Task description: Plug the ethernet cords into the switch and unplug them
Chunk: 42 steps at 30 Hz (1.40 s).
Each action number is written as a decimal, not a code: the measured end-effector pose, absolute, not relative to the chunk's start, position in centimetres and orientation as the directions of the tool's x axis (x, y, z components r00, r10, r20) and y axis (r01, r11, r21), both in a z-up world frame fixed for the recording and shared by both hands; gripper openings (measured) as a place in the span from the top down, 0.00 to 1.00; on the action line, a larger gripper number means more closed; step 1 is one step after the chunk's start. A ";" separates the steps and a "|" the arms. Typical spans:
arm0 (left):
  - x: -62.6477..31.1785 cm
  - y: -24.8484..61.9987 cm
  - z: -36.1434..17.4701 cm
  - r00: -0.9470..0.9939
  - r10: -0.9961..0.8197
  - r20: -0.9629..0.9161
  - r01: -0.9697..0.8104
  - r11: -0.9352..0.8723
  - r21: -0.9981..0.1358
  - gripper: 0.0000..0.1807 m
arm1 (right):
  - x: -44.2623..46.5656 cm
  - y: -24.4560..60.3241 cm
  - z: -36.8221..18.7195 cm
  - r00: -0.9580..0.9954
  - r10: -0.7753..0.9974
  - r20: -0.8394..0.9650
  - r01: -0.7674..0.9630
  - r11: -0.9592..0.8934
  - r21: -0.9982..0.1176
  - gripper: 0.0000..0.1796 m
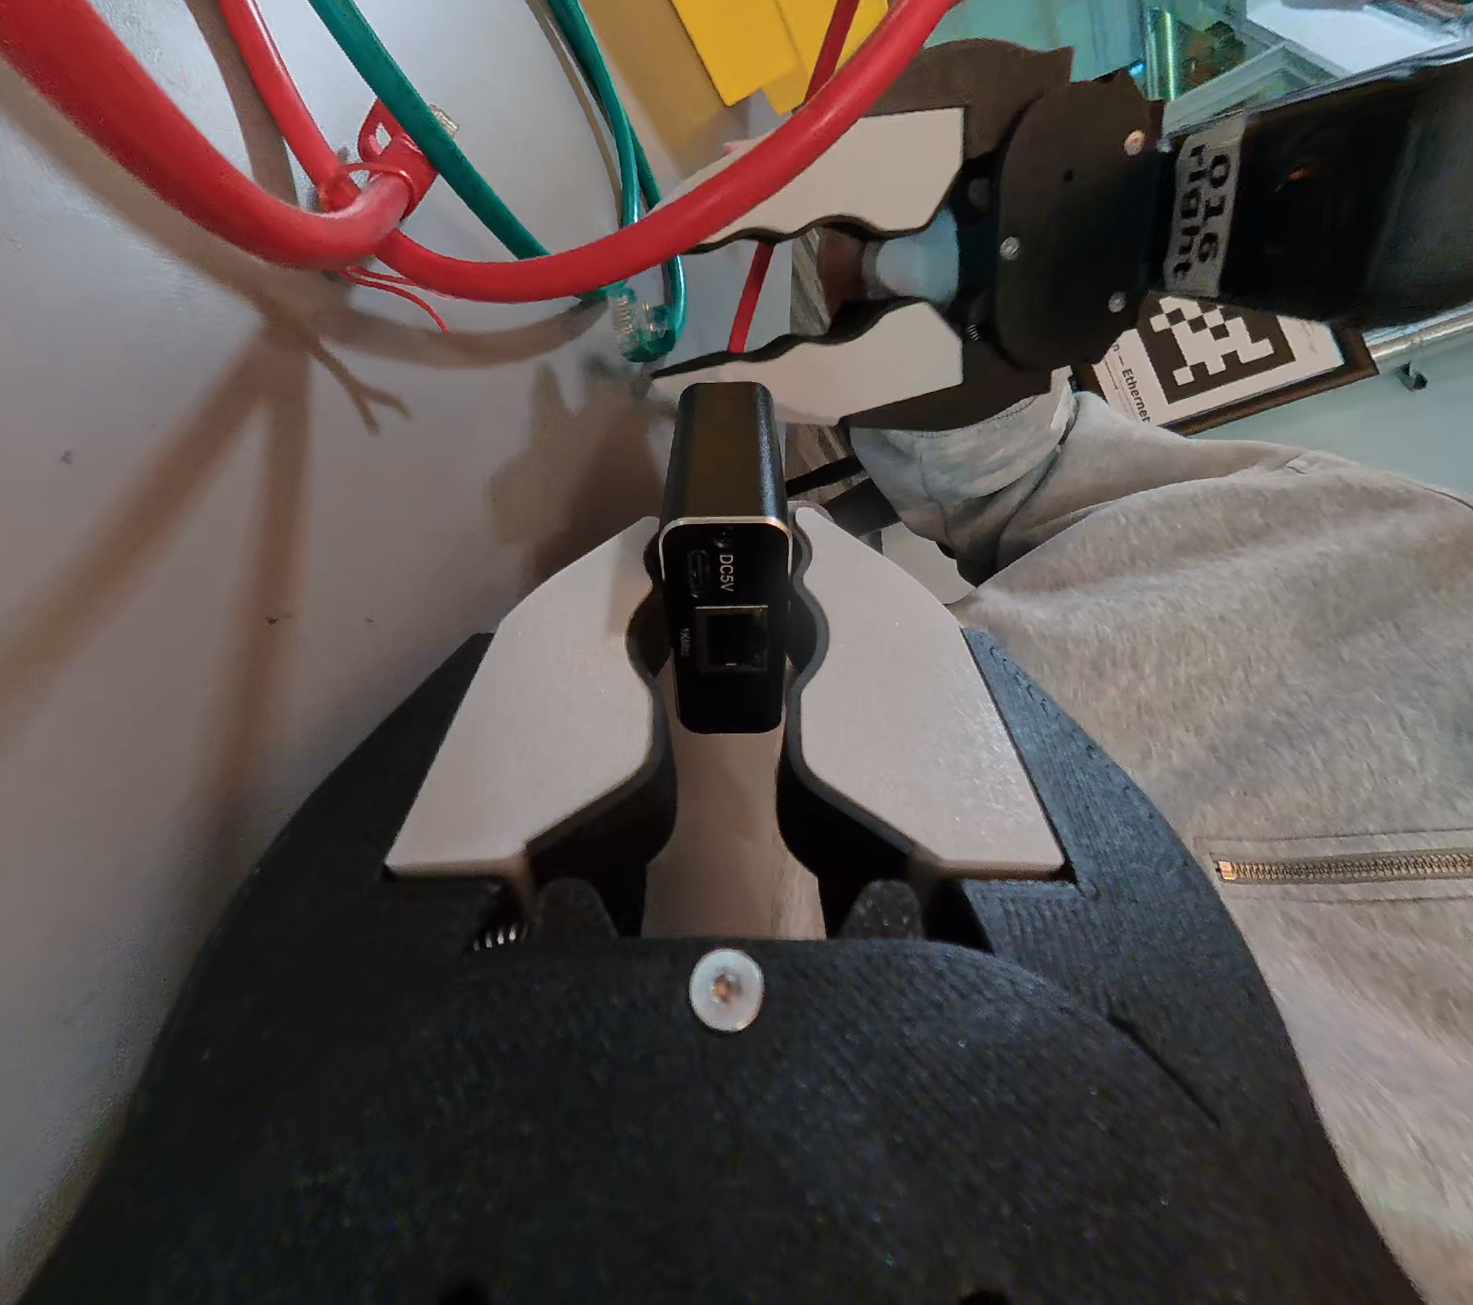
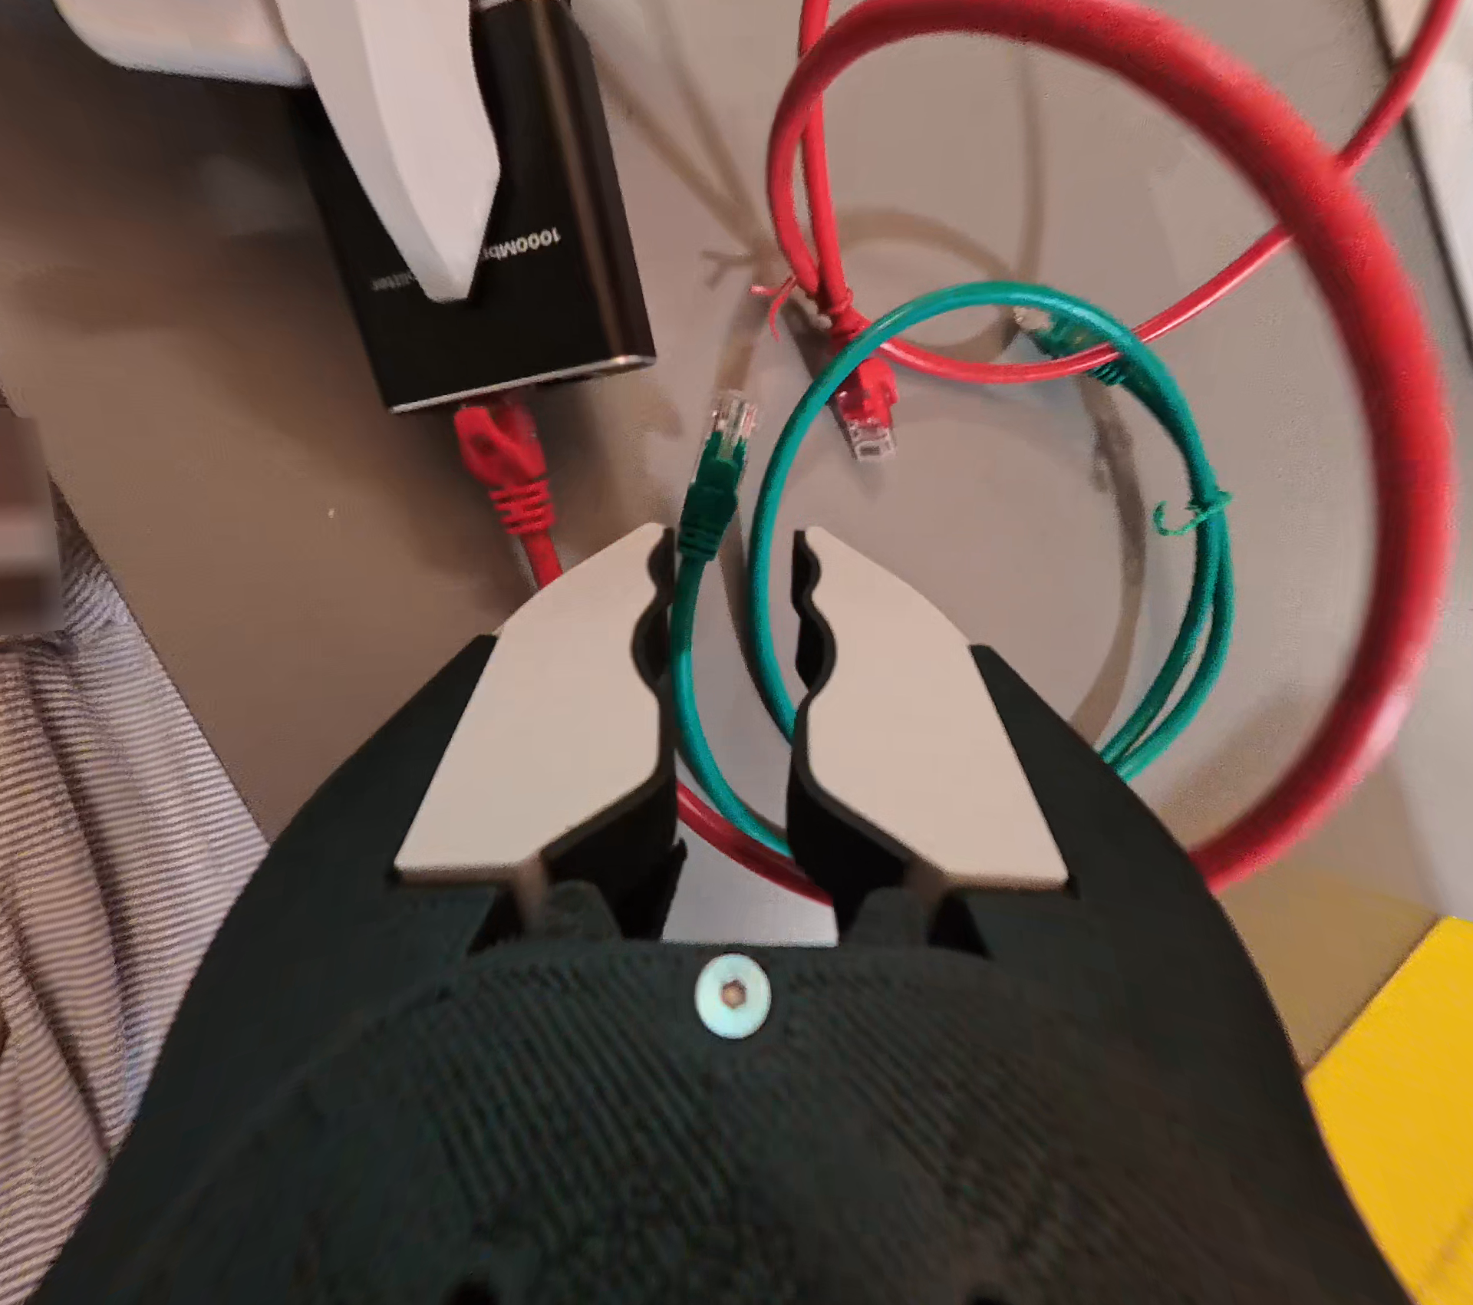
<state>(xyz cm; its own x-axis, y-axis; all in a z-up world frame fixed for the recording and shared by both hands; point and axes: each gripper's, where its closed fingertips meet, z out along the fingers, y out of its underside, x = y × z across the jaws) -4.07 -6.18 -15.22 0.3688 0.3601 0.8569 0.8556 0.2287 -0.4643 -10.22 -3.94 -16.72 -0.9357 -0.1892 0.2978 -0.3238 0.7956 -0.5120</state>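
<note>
The switch (image 1: pixel 721 533), a small black box with a metal-edged end face, sits clamped between the fingers of the left tongs (image 1: pixel 725 541), held above the pale worktop (image 1: pixel 199 470). In the left wrist view its near end faces the camera, showing one small port and one empty network socket. In the right wrist view the far end of the switch (image 2: pixel 510 278) has a red cord (image 2: pixel 510 470) plugged into it, the red boot sitting right at the socket and the cord running down behind the right tongs (image 2: pixel 733 537).

The right tongs stand apart, clamped on nothing. A green cord (image 2: pixel 709 478) lies on the worktop with its clear plug pointing up just beyond the fingertips; its line passes through the gap between the fingers, though touching cannot be told. The green cord loops round to the right, tied with a thin green twist. A second red plug (image 2: pixel 865 406) lies loose near the middle, well apart from the switch. A large red loop (image 2: pixel 1355 310) arcs round the whole group. A yellow block (image 2: pixel 1411 1107) sits at the lower right corner.
</note>
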 end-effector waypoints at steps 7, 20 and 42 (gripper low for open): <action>-4.2 -6.6 -14.8 0.357 0.314 0.880 0.857 0.265 -0.442 0.85 | -9.6 -4.6 -16.1 -0.924 -0.231 0.304 -0.372 0.729 -0.575 0.93; -4.0 -5.5 -15.2 0.352 0.365 0.862 0.862 0.233 -0.451 0.85 | -8.2 -1.7 -17.3 -0.815 -0.470 0.339 -0.576 0.722 -0.384 0.94; -4.4 -3.9 -15.2 0.299 0.322 0.898 0.875 0.285 -0.393 0.85 | -7.7 -1.0 -16.7 -0.753 -0.545 0.369 -0.646 0.718 -0.259 0.94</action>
<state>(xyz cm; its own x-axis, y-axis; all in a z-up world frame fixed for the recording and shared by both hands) -4.45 -3.91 -15.17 0.2986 0.3219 0.8985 0.8746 0.2846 -0.3926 -7.75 -0.98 -16.70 -0.7531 -0.5447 0.3691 -0.6462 0.7178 -0.2592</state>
